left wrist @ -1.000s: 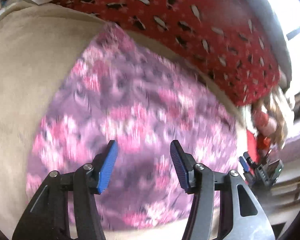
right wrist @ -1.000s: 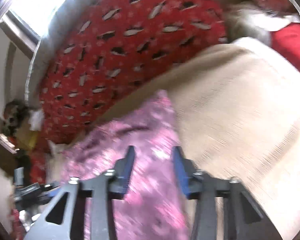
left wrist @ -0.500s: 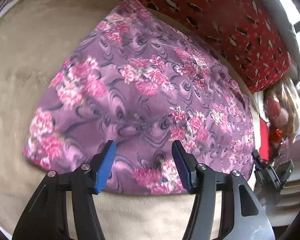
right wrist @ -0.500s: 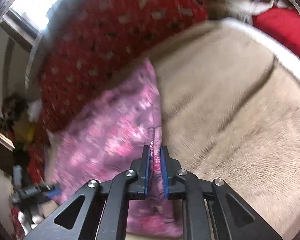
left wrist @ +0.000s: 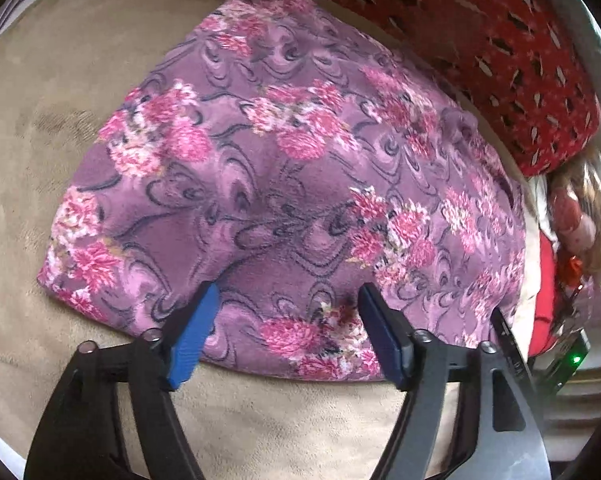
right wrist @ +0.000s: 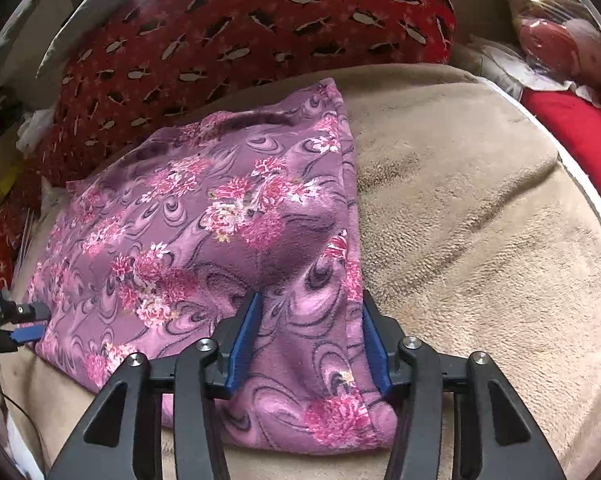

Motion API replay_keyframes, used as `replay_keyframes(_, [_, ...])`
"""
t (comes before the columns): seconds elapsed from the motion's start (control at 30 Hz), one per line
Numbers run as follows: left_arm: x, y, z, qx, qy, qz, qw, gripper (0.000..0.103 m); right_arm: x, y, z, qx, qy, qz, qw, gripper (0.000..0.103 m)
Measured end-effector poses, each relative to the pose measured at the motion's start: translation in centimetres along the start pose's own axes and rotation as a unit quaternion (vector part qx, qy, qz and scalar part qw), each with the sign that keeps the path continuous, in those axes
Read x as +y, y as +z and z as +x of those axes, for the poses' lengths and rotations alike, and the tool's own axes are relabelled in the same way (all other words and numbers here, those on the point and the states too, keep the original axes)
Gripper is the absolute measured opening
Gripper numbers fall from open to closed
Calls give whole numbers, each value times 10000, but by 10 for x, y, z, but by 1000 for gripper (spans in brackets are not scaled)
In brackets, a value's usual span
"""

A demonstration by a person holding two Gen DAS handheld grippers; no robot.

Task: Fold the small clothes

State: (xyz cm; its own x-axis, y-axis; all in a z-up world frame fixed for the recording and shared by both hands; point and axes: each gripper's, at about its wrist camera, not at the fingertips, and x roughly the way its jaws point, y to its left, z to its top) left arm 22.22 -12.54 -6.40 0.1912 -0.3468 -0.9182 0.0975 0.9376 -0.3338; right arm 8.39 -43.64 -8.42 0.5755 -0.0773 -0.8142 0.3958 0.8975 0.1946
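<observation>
Purple floral garment (left wrist: 292, 184) lies folded flat on the beige blanket (right wrist: 480, 240), so a fold looks done; more may remain. Left claw (left wrist: 286, 332) has just spread wide, empty, above its near hem. Right claw (right wrist: 310, 336) has just parted, straddling the cloth's right edge. Layer count underneath is hidden.

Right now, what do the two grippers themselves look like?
Both are alike: the left gripper and the right gripper have black frames with triangular cut-outs, silver pivot screws, and two fingers faced with ribbed blue pads. In the right wrist view a thin dark cable trails near the left one. No hands or sleeves show.
</observation>
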Motion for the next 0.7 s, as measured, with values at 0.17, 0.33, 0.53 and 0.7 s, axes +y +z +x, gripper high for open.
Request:
replay_keyframes(0.17, [-12, -3, 5, -70, 164, 225, 9996, 85, -1, -1, -2, -49, 41, 167, 9998, 56])
replay_keyframes(0.33, [-16, -6, 7, -106, 193, 504, 9985, 88, 5, -9, -2, -202, 180, 319, 9991, 70])
replay_keyframes(0.53, [-10, -5, 5, -53, 4, 436, 9990, 91, 5, 2, -2, 178, 463, 265, 9984, 74])
replay_keyframes(0.7, [-7, 8, -18, -171, -336, 444, 9983, 91, -15, 35, -23, -180, 488, 620, 9967, 74])
